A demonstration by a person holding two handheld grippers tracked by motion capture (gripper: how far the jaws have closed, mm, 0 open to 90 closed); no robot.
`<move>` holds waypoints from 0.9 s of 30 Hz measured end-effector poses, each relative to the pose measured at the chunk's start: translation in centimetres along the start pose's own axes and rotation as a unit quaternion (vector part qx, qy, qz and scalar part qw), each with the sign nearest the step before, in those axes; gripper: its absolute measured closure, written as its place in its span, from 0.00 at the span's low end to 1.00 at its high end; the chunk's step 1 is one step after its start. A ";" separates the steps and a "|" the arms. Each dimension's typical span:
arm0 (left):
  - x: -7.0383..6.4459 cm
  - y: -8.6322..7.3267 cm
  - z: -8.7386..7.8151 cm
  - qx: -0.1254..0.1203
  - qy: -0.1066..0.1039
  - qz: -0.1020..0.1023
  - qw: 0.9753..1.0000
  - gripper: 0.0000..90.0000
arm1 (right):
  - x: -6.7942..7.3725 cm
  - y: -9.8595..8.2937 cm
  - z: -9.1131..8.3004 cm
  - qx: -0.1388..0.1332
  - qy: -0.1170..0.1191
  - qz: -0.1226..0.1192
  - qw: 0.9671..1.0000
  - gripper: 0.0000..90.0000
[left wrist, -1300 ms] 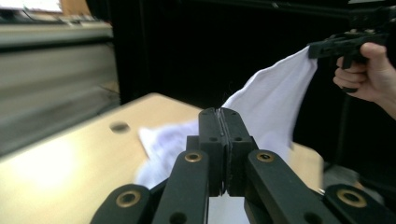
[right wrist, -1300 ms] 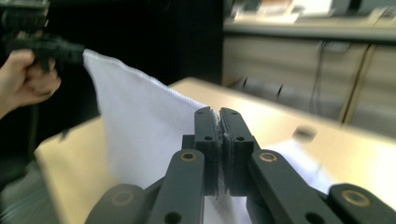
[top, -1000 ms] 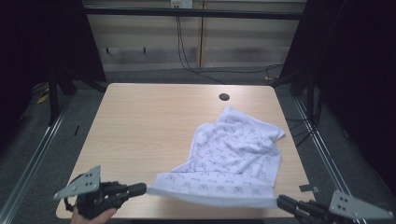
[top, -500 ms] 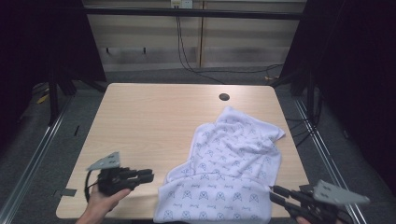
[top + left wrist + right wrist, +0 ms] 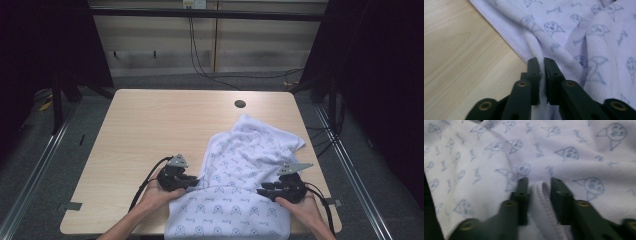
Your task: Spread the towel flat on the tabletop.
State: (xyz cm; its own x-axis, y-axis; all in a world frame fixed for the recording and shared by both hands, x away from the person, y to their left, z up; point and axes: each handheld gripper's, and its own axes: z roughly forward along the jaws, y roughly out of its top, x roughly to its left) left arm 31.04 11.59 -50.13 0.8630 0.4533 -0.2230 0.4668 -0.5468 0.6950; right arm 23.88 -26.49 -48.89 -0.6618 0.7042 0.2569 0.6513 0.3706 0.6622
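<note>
I pinch the towel hem between each gripper's jaws, left and right; soft, light cloth, best held at its stitched edge.

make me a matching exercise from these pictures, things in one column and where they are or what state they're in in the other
Things:
1. left gripper
2. right gripper
3. printed towel
4. round hole

Places or states:
A. in the table top near its far edge
B. shut on the towel's left hem
C. bunched on the table's right half, hanging over the near edge
D. clamped on a folded hem at the towel's right side

Pairs: 1-B, 2-D, 3-C, 4-A
</note>
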 end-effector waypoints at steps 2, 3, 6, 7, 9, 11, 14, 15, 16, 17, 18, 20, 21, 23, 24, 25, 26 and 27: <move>0.1 -0.5 -0.8 0.005 -0.001 -0.005 1.000 0.96 | 0.8 -0.3 -0.7 -0.010 -0.007 -0.008 1.000 0.93; 0.2 -1.0 -1.7 -0.004 -0.006 -0.011 1.000 0.96 | 1.2 -0.5 -1.4 -0.020 -0.005 -0.007 1.000 0.97; 0.2 -2.1 -4.0 -0.020 -0.008 -0.014 1.000 0.97 | 2.7 -1.9 -4.6 -0.069 -0.017 0.002 0.997 0.97; 0.2 -2.3 -4.5 -0.031 -0.010 -0.020 0.999 0.97 | 3.0 -2.4 -5.3 -0.079 -0.020 0.007 0.997 0.97; 0.1 -2.4 -6.0 -0.060 -0.022 -0.037 0.997 0.97 | 3.7 -3.6 -6.9 -0.093 -0.026 0.020 0.995 0.97; -0.6 -2.8 -7.1 -0.063 -0.025 -0.026 0.997 0.97 | 4.3 -4.8 -8.2 -0.107 -0.031 0.029 0.993 0.97; -1.8 -4.3 -7.5 -0.044 -0.043 -0.028 0.998 0.97 | 5.6 -7.0 -9.9 -0.107 -0.038 0.039 0.993 0.95; -2.4 -4.8 -7.7 -0.035 -0.043 -0.022 0.998 0.97 | 6.1 -7.7 -10.1 -0.100 -0.038 0.041 0.993 0.95; -3.1 -5.3 -8.3 -0.031 -0.049 -0.018 0.998 0.97 | 6.5 -8.2 -10.3 -0.089 -0.042 0.037 0.994 0.94; -3.1 -5.3 -8.3 -0.031 -0.049 -0.018 0.998 0.97 | 6.5 -8.2 -10.3 -0.089 -0.042 0.037 0.994 0.94; -3.3 -5.7 -8.8 -0.033 -0.054 -0.021 0.998 0.97 | 7.3 -8.5 -10.8 -0.081 -0.051 0.026 0.995 0.92; -3.5 -6.5 -9.6 -0.037 -0.060 -0.029 0.997 0.96 | 7.8 -8.8 -11.3 -0.084 -0.053 0.024 0.995 0.87; -3.4 -6.7 -9.8 -0.043 -0.058 -0.028 0.997 0.94 | 7.9 -8.8 -11.5 -0.083 -0.059 0.022 0.995 0.86; -2.9 -6.4 -10.0 -0.054 -0.049 -0.043 0.996 0.82 | 7.3 -8.5 -11.3 -0.087 -0.063 0.021 0.994 0.82; -2.6 -6.2 -9.9 -0.056 -0.050 -0.044 0.996 0.79 | 6.9 -8.2 -11.0 -0.088 -0.063 0.023 0.994 0.81; -2.2 -5.7 -9.7 -0.060 -0.048 -0.040 0.996 0.79 | 6.6 -7.9 -10.6 -0.085 -0.063 0.020 0.994 0.79; -1.8 -5.4 -9.5 -0.064 -0.045 -0.039 0.996 0.77 | 6.1 -7.3 -9.9 -0.082 -0.063 0.013 0.995 0.78; -1.3 -4.9 -9.2 -0.068 -0.043 -0.041 0.996 0.77 | 5.8 -7.0 -9.4 -0.078 -0.062 0.011 0.995 0.77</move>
State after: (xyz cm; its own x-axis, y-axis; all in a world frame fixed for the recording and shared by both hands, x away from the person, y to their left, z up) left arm 25.84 20.14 -46.95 0.8387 0.4279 -0.3369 0.5117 -0.4072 0.7566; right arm 12.03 -30.66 -45.40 -0.5914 0.7836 0.1904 0.5929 0.2625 0.7613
